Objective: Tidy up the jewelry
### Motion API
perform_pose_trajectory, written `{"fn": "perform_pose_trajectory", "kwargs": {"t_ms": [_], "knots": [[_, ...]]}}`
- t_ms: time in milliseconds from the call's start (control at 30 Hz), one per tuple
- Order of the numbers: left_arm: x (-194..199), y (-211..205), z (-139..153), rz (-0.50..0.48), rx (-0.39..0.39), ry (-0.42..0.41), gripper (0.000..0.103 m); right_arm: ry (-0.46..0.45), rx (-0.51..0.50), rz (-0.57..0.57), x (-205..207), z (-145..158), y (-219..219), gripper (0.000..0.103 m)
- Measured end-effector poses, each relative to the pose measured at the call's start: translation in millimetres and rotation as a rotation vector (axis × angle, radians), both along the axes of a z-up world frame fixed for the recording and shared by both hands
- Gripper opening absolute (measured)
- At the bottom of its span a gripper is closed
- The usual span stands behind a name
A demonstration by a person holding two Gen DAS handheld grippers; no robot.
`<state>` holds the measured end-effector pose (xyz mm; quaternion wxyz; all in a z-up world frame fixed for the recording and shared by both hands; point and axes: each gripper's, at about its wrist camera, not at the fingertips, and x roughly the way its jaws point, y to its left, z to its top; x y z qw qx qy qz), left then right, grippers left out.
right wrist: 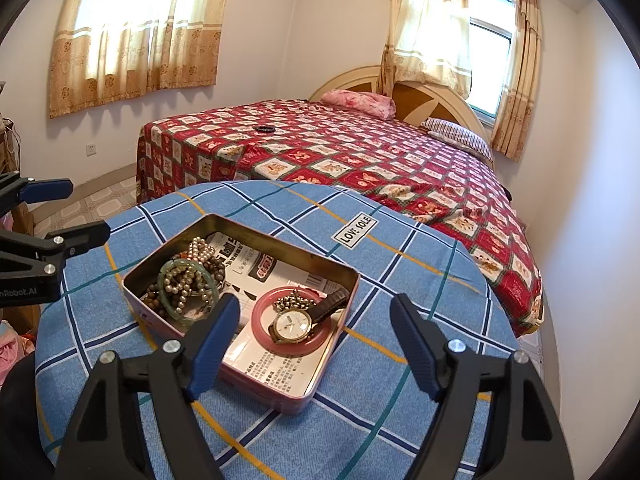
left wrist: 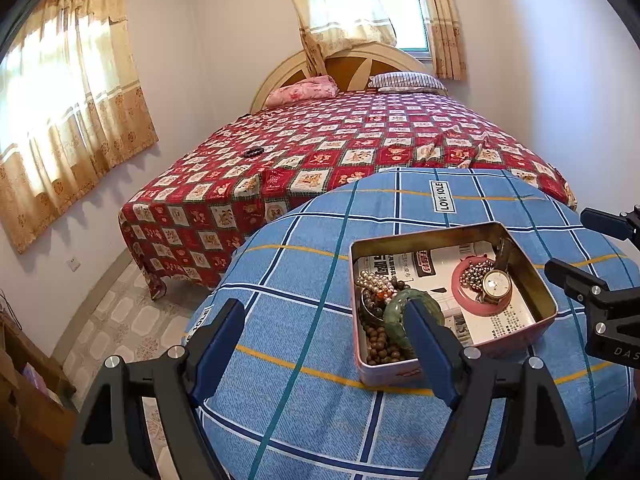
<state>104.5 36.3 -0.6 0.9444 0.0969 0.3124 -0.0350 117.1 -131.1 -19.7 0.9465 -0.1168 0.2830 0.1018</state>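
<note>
The open tin (right wrist: 320, 364) sits on the blue checked cloth (right wrist: 400, 420), lined with newsprint, right in front of both sets of tongs. Inside it, toward the left tongs' side, a green bangle (left wrist: 414, 300) lies tangled with a pearl string (left wrist: 374, 282) and brown wooden beads (left wrist: 380, 344). Toward the right tongs' side, a pink ring (right wrist: 260, 320) holds a gold-faced watch (right wrist: 292, 324) with a dark strap and a little heap of metal beads (right wrist: 294, 300).

The right tongs (right wrist: 312, 344) point downward at the tin, jaws spread wide with nothing gripped; the near corner of the tin, with the pink ring and watch, lies between the two blue-padded fingers, which stand clear of it. The left tongs (left wrist: 328, 340) tilt down likewise, jaws wide and empty, the inner finger in front of the green bangle and the tin's near end, the outer finger over bare cloth.

Beyond both tongs stretches a bed (left wrist: 360, 136) under a red patterned spread, a dark bracelet (left wrist: 253, 152) lying on it, well away.
</note>
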Motion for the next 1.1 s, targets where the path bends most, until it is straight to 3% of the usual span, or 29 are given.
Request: {"fn": "perform_pose_trajectory", "kwargs": {"t_ms": [1100], "knots": [[4.6,-3.1,-2.2,0.009,0.036,0.003,0.082,0.002,-0.007,-0.008,-0.4,-4.7,-8.7,0.080]]}}
